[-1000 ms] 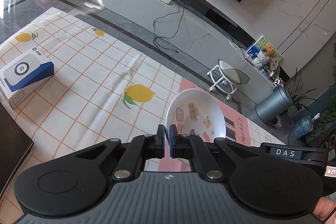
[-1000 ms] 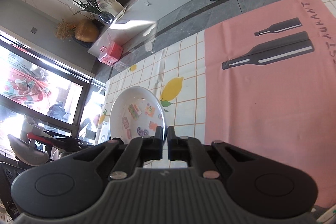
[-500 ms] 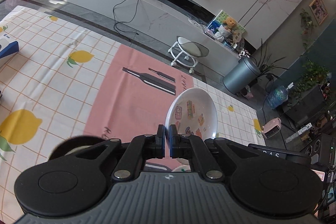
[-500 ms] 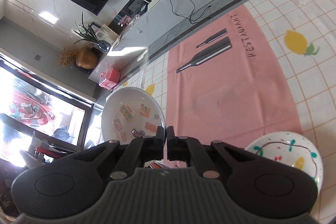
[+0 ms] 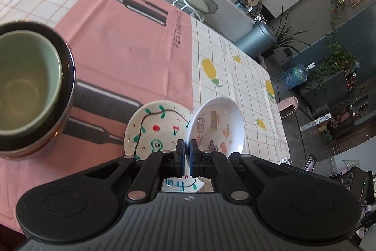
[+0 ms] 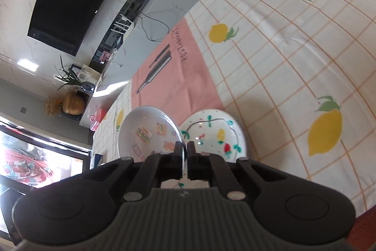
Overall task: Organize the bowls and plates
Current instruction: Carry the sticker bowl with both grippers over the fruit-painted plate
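Lemon-print checked cloth [image 5: 237, 77] with a pink mat [image 5: 131, 44] over it covers the counter. Both grippers are clamped on one white sticker bowl [image 5: 218, 124], held tilted above the surface: the left gripper [image 5: 187, 157] pinches its rim on one side, the right gripper [image 6: 184, 158] pinches the rim on the other, the jaws of each closed tight on the thin edge. Just beside the bowl, one white painted plate [image 5: 157, 126] with fruit and vine drawings lies on the counter. Farther left, one green bowl [image 5: 28, 84] sits nested inside one dark bowl [image 5: 67, 77] on the pink mat, making three bowls and one plate.
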Demonstrator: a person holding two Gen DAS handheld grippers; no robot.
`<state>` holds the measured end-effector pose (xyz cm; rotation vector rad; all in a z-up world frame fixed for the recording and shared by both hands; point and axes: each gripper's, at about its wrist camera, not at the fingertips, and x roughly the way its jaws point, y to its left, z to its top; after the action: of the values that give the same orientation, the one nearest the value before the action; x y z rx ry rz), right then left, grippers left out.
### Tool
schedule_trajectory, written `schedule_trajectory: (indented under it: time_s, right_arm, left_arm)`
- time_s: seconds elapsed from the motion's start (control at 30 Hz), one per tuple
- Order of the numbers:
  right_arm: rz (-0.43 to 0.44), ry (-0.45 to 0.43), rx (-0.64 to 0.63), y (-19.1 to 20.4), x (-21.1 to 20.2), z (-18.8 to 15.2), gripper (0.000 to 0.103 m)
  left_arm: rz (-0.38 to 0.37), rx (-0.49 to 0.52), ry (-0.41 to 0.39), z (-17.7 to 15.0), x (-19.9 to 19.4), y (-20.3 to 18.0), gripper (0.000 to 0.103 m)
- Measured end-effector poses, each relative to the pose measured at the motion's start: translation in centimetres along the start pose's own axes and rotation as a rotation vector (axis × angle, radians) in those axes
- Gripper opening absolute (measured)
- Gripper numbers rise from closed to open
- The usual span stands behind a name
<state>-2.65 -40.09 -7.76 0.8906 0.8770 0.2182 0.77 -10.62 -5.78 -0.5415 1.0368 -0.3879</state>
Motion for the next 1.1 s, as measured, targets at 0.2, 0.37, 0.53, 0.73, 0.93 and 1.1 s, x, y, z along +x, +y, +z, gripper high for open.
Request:
schedule_trajectory:
  time_s: [0.2, 0.37, 0.53, 0.73, 0.93, 1.1]
  right_arm:
    - [-0.035, -0.009, 0.016, -1.8, 0.4, -1.3, 0.001]
    - [-0.071, -0.004, -0.009, -2.0, 1.5, -1.4, 0.001]
    - [-0.098, 0.011, -0.022, -2.1, 2.4, -1.4, 0.001]
    - [-0.132, 0.021, -0.050, -1.8, 3.3, -1.5, 0.001]
    - [-0.156, 0.017, -0.072, -1.5, 3.8, -1.4, 0.001]
    - [-0.163, 0.015, -0.070, -1.5, 4.1, -1.6, 0.001]
  left_arm:
    - [0.026, -0.030, 0.032, -1.1, 1.6, 0.9, 0.003]
    - [0.049, -0.050, 0.049, -1.4, 2.4, 1.8, 0.003]
    - [0.072, -0.057, 0.063, -1.5, 3.1, 2.2, 0.003]
    - [0.101, -0.062, 0.090, -1.4, 3.6, 2.4, 0.003]
    - [0.110, -0.074, 0.102, -1.3, 3.8, 2.5, 0.004]
    - [0.114, -0.075, 0.100, -1.2, 4.1, 2.4, 0.006]
